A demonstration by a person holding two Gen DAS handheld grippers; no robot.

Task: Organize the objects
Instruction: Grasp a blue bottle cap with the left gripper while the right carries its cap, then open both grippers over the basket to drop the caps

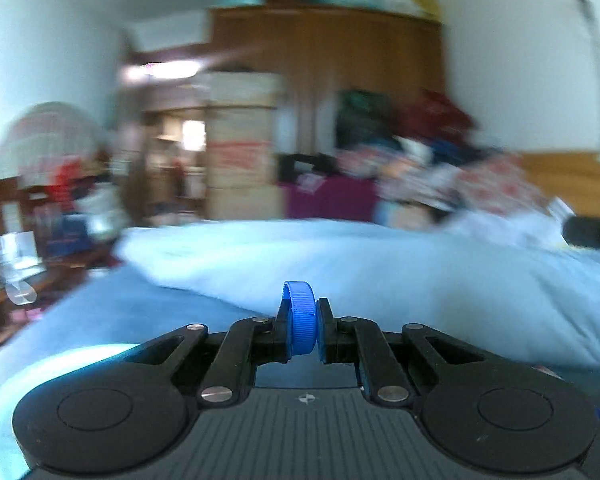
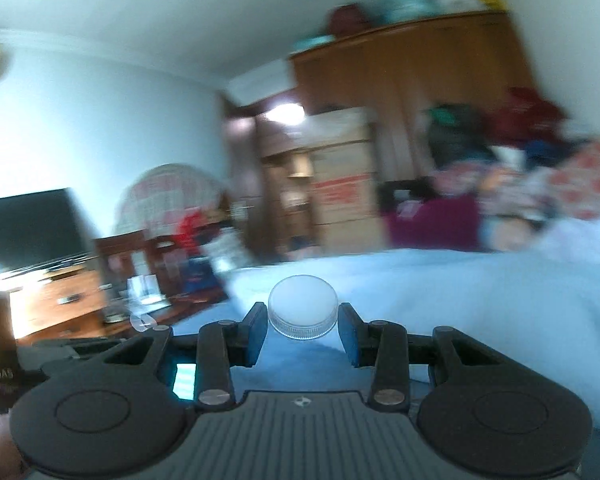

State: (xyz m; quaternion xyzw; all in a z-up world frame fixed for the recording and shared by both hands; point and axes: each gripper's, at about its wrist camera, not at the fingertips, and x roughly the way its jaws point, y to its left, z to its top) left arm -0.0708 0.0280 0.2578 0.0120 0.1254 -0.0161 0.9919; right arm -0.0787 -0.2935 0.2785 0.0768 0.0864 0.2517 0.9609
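In the left wrist view my left gripper [image 1: 303,330] is shut on a blue ribbed bottle cap [image 1: 302,312], which stands on edge between the pads and pokes up above them. In the right wrist view my right gripper [image 2: 302,330] is shut on a white translucent bottle cap [image 2: 302,304], held flat with its top facing up and its ribbed rim between the fingertips. Both grippers point almost level, lifted above a bed with a light blue sheet [image 1: 340,256]. The background is smeared by motion.
Beyond the bed stand a brown wardrobe [image 1: 340,60], stacked cardboard boxes [image 1: 240,140] and a heap of clothes and bedding [image 1: 440,160]. To the left are a wooden dresser [image 2: 60,300] with small items and a dark TV screen [image 2: 24,232].
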